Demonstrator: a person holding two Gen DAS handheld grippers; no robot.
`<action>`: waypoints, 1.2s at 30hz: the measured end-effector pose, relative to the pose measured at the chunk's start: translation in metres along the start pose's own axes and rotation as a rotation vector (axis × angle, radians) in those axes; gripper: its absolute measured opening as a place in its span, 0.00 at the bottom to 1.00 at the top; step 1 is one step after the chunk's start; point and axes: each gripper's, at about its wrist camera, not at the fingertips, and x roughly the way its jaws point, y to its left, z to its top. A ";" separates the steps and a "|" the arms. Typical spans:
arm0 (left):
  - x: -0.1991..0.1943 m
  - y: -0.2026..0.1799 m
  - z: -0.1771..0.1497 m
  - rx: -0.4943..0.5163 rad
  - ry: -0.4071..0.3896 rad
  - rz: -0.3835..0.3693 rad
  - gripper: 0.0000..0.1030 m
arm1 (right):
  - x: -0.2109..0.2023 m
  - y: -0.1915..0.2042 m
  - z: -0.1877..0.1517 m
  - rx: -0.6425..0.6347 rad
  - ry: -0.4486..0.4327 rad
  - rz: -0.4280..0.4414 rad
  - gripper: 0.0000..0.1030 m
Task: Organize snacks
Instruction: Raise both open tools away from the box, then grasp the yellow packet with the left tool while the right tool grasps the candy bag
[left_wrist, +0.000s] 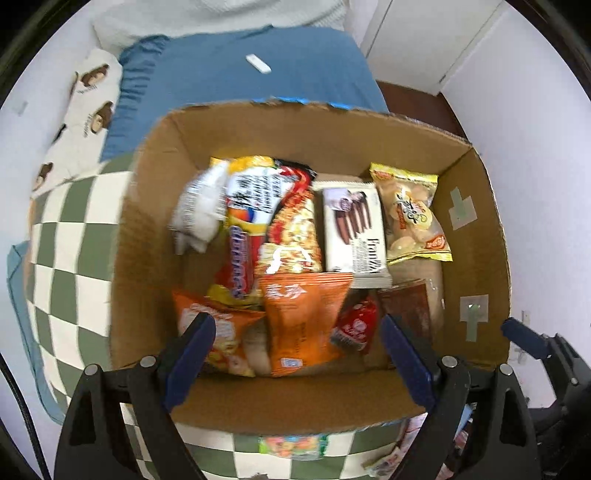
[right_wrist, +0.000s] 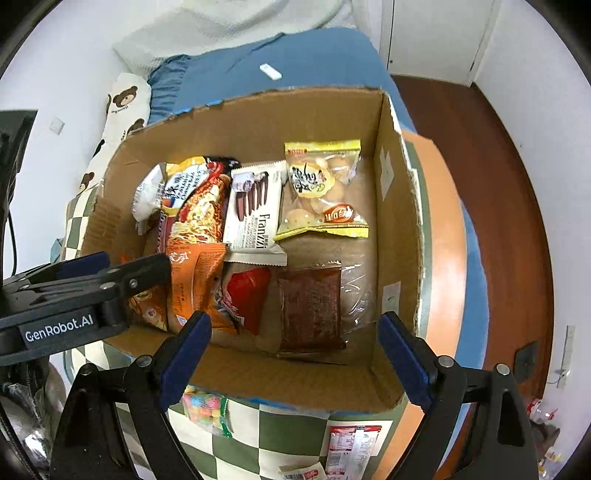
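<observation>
An open cardboard box (left_wrist: 332, 129) (right_wrist: 258, 110) stands on a checkered blanket and holds several snack packs: an orange bag (left_wrist: 303, 321) (right_wrist: 195, 288), a white Franzzi wafer pack (left_wrist: 354, 229) (right_wrist: 255, 218), a yellow biscuit bag (left_wrist: 410, 214) (right_wrist: 321, 188), a noodle pack (left_wrist: 291, 229), a small red pack (left_wrist: 356, 325) (right_wrist: 245, 295) and a brown pack (right_wrist: 310, 310). My left gripper (left_wrist: 299, 354) is open and empty above the box's near edge; it also shows in the right wrist view (right_wrist: 110, 269). My right gripper (right_wrist: 295, 354) is open and empty above the near wall.
Loose snacks lie on the green-and-white checkered blanket (right_wrist: 258, 443) in front of the box: a colourful candy bag (right_wrist: 207, 410) (left_wrist: 291, 445) and a red-and-white pack (right_wrist: 351, 446). A blue sheet (left_wrist: 258, 74), a bear-print pillow (left_wrist: 88, 110) and a wooden floor (right_wrist: 498, 184) surround it.
</observation>
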 end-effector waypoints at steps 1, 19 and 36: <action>-0.003 0.000 -0.004 0.002 -0.019 0.005 0.89 | -0.005 0.001 -0.003 -0.002 -0.014 -0.001 0.91; -0.096 0.012 -0.093 0.040 -0.376 0.081 0.89 | -0.093 0.027 -0.066 -0.060 -0.307 -0.061 0.91; -0.115 0.036 -0.154 -0.031 -0.402 0.089 0.89 | -0.146 0.032 -0.136 -0.001 -0.426 0.090 0.91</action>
